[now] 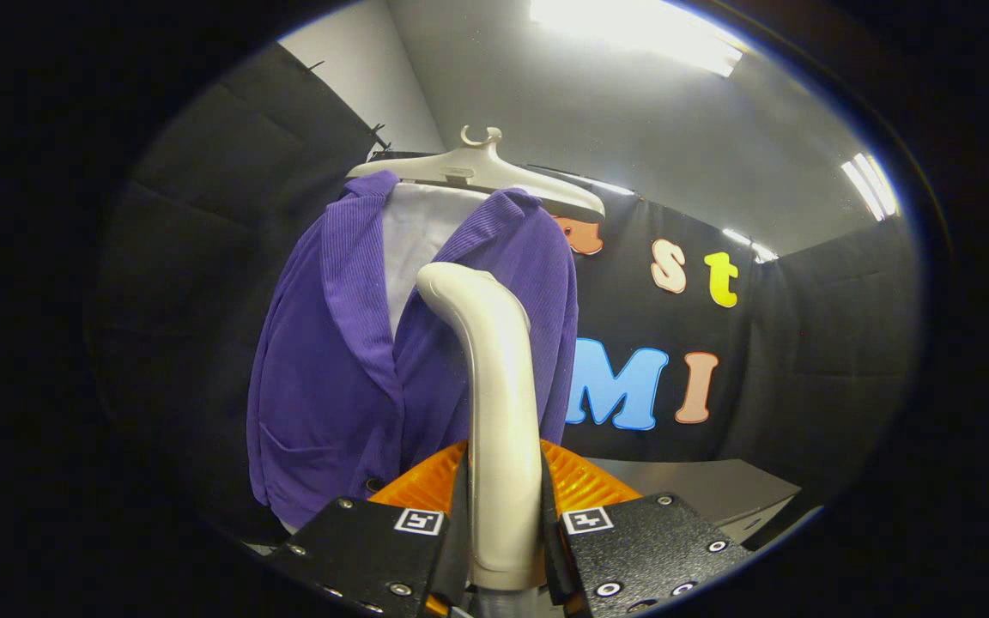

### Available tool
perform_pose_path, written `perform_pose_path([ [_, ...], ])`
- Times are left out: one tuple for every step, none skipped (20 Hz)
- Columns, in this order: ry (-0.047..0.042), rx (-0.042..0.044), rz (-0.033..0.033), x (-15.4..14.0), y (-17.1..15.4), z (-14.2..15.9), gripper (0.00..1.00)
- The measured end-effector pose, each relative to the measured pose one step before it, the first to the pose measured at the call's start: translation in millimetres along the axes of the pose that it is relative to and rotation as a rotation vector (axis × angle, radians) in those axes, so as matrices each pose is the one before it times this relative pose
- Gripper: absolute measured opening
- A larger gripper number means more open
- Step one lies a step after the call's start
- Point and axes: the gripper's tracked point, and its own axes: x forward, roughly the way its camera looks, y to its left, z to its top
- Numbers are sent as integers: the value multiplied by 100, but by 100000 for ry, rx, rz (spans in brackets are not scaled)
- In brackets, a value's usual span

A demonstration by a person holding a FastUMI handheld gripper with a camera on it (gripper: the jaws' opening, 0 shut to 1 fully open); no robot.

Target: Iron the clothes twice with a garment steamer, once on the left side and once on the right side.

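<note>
I have the steamer (499,403) by its handle, low in the centre of the frame: the jaws are closed most of the way onto the pale, smooth stem, one finger pressing each side, so the gripper (503,524) holds it upright with the curved head bending toward the jacket (348,369). The jacket hangs just beyond the head, centre-left in the frame, on a hanger (477,167) above, with a white lining showing at the open collar. A table (700,489) sits at lower right, behind the steamer.

I judge the steamer to be rigid, fairly light, and slick plastic, so it could twist in the grip if I push hard; holding it low on the stem as now gives reach but less control of the head. The jacket is soft, ribbed cloth that will swing away on its hanger, so I'd use light, slow strokes down each side.
</note>
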Motion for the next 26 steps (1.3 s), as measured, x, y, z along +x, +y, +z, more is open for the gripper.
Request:
perform_pose_path([
  [833, -12, 677, -66, 177, -627, 36],
  [1059, 27, 577, -295, 93, -607, 36],
  [642, 217, 394, -145, 122, -520, 36],
  [1325, 55, 815, -214, 222, -634, 36],
  [1365, -529, 715, -105, 138, -776, 36],
  [1105, -793, 476, -211, -102, -722, 36],
  [1202, -846, 420, -245, 14, -737, 36],
  [1456, -431, 486, -205, 32, -907, 36],
  [1059, -154, 524, -87, 75, -729, 36],
  [1047, -212, 478, -220, 137, -779, 36],
  [735, 236, 219, -145, 216, -623, 36],
  [1410, -99, 307, -156, 209, -740, 36],
  [837, -44, 229, -99, -44, -729, 36],
  [1173, -217, 202, -161, 37, -725, 36],
  [1415, -192, 280, -4, 71, -765, 36],
  [1296, 44, 366, -77, 84, -691, 36],
  [1155, 24, 363, -111, 175, -585, 36],
  [989, 261, 590, -68, 203, -601, 36],
  [1553, 43, 480, -23, 73, -826, 36],
  [889, -195, 134, -98, 0, -637, 36],
  [814, -143, 173, 28, -17, -558, 36],
  [1303, 297, 423, -37, -4, -690, 36],
  [1571, -18, 478, 63, 63, -698, 36],
  [1021, 180, 369, 31, 19, -485, 36],
  [680, -154, 382, -47, 33, -416, 36],
  [183, -283, 223, -84, 18, -219, 36],
])
